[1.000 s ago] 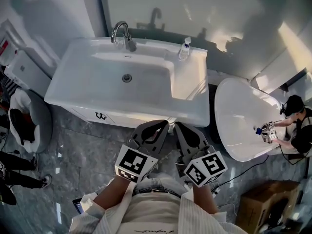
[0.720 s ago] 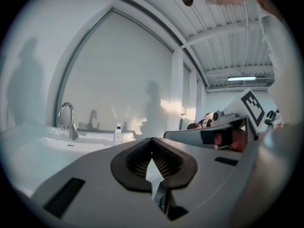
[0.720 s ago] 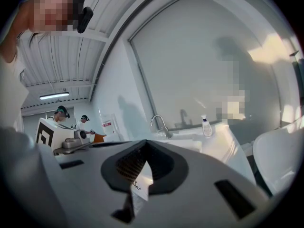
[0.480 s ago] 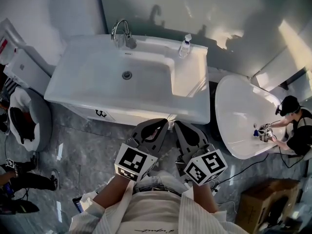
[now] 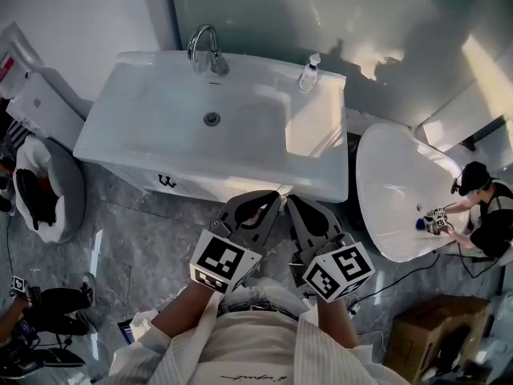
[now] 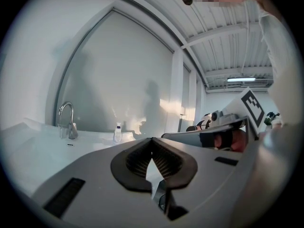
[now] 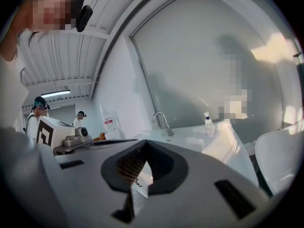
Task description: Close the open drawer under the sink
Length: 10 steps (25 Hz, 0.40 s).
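The white sink [image 5: 160, 127] with a chrome tap [image 5: 204, 50] and a small bottle [image 5: 309, 72] stands against the wall. Below its front rim shows a white cabinet front [image 5: 192, 184] with a small dark logo. I cannot tell how far the drawer stands out. My left gripper [image 5: 268, 200] and right gripper [image 5: 293, 207] are side by side just before the sink's front edge, right of its middle, both shut and holding nothing. The left gripper [image 6: 152, 140] looks over the basin toward the tap [image 6: 66, 120]. The right gripper [image 7: 145, 144] sees the tap [image 7: 162, 122] and bottle [image 7: 209, 123].
A white oval tub [image 5: 393, 191] stands to the right of the sink, with a person [image 5: 485, 207] working at it. A cardboard box [image 5: 437, 335] is on the floor at the lower right. A grey round seat [image 5: 48, 191] and another person's legs [image 5: 48, 311] are on the left.
Both grippers keep almost the same place and stay shut. The view has drifted slightly, so the sink sits a little higher. The person at the lower left has shifted.
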{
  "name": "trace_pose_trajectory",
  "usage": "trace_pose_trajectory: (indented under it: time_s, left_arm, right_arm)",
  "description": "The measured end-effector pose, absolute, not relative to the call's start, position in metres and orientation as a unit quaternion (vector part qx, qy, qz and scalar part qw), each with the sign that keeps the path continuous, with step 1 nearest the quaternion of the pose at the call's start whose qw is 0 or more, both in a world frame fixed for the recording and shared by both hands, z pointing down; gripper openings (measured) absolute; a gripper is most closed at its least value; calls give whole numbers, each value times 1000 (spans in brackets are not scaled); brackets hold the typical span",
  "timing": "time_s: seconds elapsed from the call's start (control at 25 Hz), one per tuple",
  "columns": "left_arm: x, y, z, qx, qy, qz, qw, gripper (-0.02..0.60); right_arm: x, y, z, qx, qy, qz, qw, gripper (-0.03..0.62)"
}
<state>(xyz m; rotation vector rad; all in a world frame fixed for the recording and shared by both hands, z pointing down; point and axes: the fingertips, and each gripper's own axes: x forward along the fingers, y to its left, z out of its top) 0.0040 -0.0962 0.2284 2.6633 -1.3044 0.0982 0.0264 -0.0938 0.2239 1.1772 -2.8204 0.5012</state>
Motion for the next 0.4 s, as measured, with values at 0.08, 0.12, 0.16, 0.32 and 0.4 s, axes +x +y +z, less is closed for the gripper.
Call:
trace_pose_trajectory:
  time_s: [0.08, 0.12, 0.16, 0.32, 0.4]
  left_arm:
    - [5, -99, 228, 898, -431, 42, 81, 15]
    - [5, -100, 227, 900, -427, 45, 77, 15]
    - [5, -102, 226, 902, -423, 46, 75, 15]
    - [3, -105, 218, 906, -414, 47, 67, 15]
    - [1, -106, 213, 907, -414, 47, 61, 15]
  right_arm:
    - [25, -95, 224, 380, -910, 164, 23, 9]
    - [25, -95, 225, 379, -910, 166, 23, 9]
    - [24, -96, 226, 379, -910, 167, 24, 9]
    - [23, -95, 227, 379, -909, 171, 25, 9]
    - [21, -94, 227, 379, -909, 172, 25, 9]
